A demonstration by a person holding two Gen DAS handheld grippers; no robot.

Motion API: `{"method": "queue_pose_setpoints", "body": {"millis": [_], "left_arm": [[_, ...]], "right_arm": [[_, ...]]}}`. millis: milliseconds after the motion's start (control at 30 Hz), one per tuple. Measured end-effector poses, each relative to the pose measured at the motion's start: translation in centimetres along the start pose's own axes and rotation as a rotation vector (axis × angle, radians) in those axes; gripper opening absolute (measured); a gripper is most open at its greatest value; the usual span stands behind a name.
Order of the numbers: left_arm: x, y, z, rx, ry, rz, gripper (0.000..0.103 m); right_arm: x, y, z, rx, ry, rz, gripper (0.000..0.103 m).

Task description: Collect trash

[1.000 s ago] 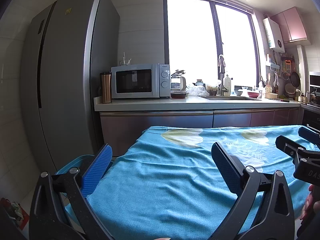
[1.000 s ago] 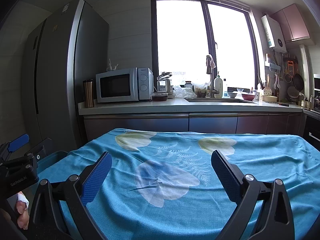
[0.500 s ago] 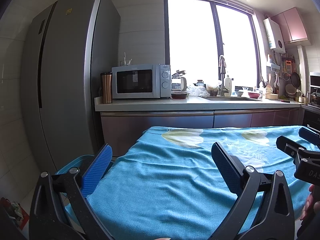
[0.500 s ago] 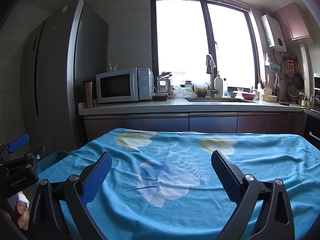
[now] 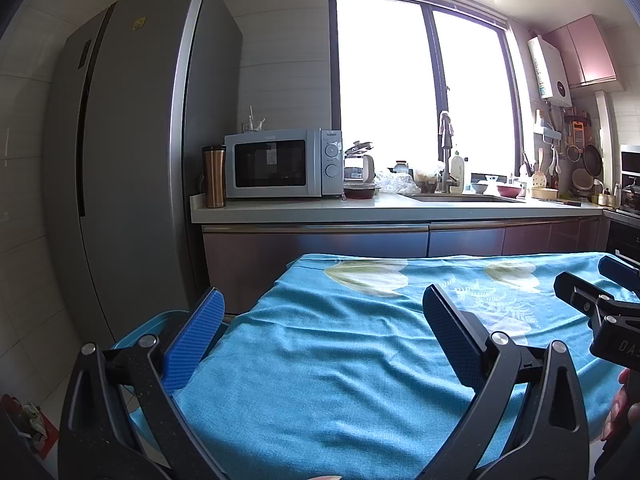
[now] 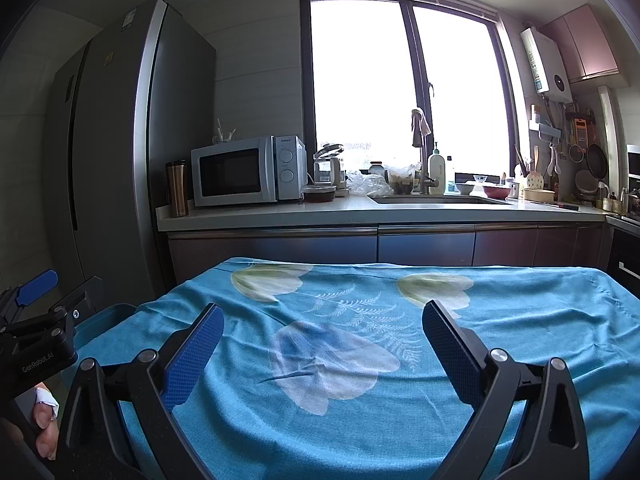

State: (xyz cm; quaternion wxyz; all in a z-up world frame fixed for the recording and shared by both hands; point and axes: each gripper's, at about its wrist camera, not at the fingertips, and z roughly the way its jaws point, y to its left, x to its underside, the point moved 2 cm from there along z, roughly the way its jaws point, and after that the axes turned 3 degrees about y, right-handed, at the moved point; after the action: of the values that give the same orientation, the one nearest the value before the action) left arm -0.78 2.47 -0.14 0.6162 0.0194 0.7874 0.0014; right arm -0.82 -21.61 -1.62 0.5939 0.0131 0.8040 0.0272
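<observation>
My left gripper [image 5: 320, 332] is open and empty, held above the near left part of a table covered by a blue flowered cloth [image 5: 360, 340]. My right gripper [image 6: 320, 340] is open and empty above the near middle of the same cloth [image 6: 500, 320]. Each gripper shows at the edge of the other's view: the right one in the left wrist view [image 5: 600, 296], the left one in the right wrist view [image 6: 44, 308]. A blue bin [image 5: 160, 322] stands on the floor by the table's left edge, also in the right wrist view [image 6: 100, 320]. No trash shows on the cloth.
A tall grey fridge [image 5: 132, 160] stands at the left. Behind the table runs a kitchen counter [image 5: 380, 210] with a microwave [image 5: 280, 164], a brown tumbler [image 5: 214, 176], a sink and dishes. Something crumpled lies on the floor at the far left [image 5: 34, 420].
</observation>
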Motion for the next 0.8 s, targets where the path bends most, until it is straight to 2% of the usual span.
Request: {"method": "queue_pose_setpoints", "body": {"millis": [800], "left_arm": [[-0.11, 0.08, 0.15, -0.004, 0.001, 0.001, 0.098]], "right_arm": [[-0.27, -0.12, 0.2, -0.002, -0.002, -0.002, 0.096]]}}
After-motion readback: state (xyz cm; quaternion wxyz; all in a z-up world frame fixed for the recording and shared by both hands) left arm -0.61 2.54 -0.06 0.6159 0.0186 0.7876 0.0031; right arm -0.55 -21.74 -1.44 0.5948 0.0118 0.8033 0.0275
